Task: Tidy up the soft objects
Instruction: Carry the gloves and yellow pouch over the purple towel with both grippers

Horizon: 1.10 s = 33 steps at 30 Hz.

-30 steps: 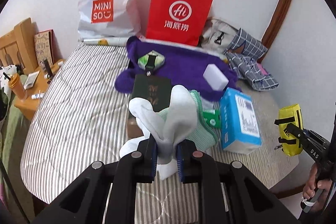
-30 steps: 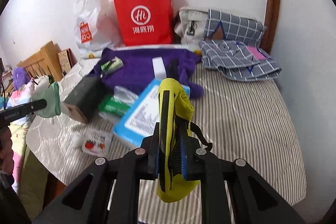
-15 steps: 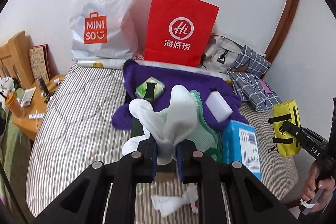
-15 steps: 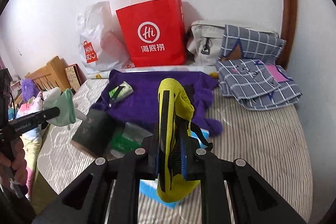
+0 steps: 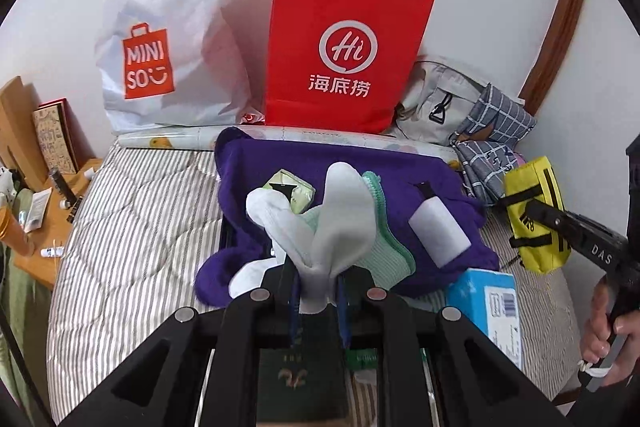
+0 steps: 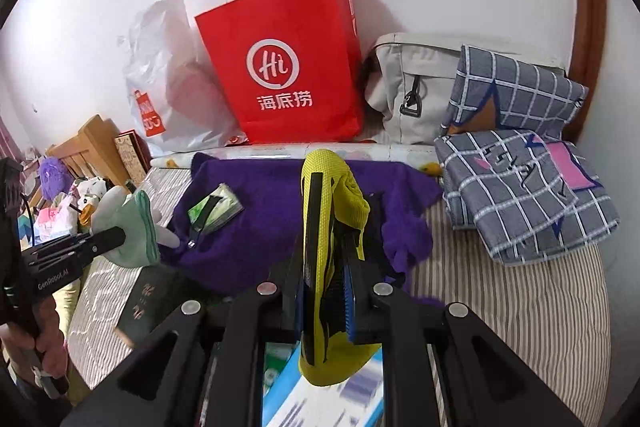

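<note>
My left gripper [image 5: 318, 301] is shut on a bundle of white and mint-green socks [image 5: 320, 227], held above the striped bed; the bundle also shows in the right wrist view [image 6: 128, 227]. My right gripper [image 6: 326, 307] is shut on a yellow mesh pouch with black straps [image 6: 334, 203], also held above the bed; the pouch shows at the right of the left wrist view [image 5: 534, 215]. A purple towel [image 6: 272, 227] lies spread on the bed ahead of both grippers.
A red paper bag [image 5: 344, 55] and a white Miniso plastic bag [image 5: 168, 43] stand against the wall. A grey backpack [image 6: 412, 87] and checked folded cloth [image 6: 520, 183] lie at the right. A dark box [image 5: 298, 379], a blue box [image 5: 496, 307], a white block [image 5: 438, 231] and a green packet [image 6: 216, 213] lie on the bed.
Both grippers have moved forward over the bed towards the wall and the bags, each still holding its item. The purple towel and red bag look nearer.
</note>
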Available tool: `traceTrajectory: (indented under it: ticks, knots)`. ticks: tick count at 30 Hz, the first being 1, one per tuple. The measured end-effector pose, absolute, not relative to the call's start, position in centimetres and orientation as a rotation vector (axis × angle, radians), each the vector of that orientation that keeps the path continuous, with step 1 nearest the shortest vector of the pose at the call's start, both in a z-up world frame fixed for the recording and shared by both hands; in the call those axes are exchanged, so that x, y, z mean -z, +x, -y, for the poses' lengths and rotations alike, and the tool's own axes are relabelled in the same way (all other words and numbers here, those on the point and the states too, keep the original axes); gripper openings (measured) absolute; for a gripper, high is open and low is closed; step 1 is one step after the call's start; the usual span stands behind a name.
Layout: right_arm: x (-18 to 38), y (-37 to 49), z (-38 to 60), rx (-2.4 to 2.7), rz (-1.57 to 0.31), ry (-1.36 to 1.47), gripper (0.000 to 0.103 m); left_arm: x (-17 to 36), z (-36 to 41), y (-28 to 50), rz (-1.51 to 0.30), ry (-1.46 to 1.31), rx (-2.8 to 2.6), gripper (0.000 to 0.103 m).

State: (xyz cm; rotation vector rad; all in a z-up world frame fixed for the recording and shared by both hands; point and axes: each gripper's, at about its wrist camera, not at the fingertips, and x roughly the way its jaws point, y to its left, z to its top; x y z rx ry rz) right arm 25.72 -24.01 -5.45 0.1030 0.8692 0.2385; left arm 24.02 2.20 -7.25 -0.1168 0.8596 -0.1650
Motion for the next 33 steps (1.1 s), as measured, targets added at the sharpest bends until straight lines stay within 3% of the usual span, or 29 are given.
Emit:
traceTrajectory:
  ticks: [26, 29, 31, 33]
  knots:
    - [13.8, 37.9, 22.0, -0.263, -1.059, 0.020, 0.016, 14.0, 1.3, 33.8, -1.024, -0.082, 0.199, 0.018]
    - [14.2, 38.1, 21.8, -0.274, -1.068, 0.017, 0.019, 14.3, 1.3, 34.1, -1.044, -0.095, 0.206, 0.025]
    - [14.3, 38.2, 21.6, -0.278, -1.069, 0.010, 0.020, 14.5, 1.2, 34.2, -1.060, -0.099, 0.207, 0.041]
    - [14.3, 38.3, 21.6, -0.283, -1.069, 0.011, 0.024, 14.4, 0.8, 34.2, -1.056, -0.110, 0.193, 0.073]
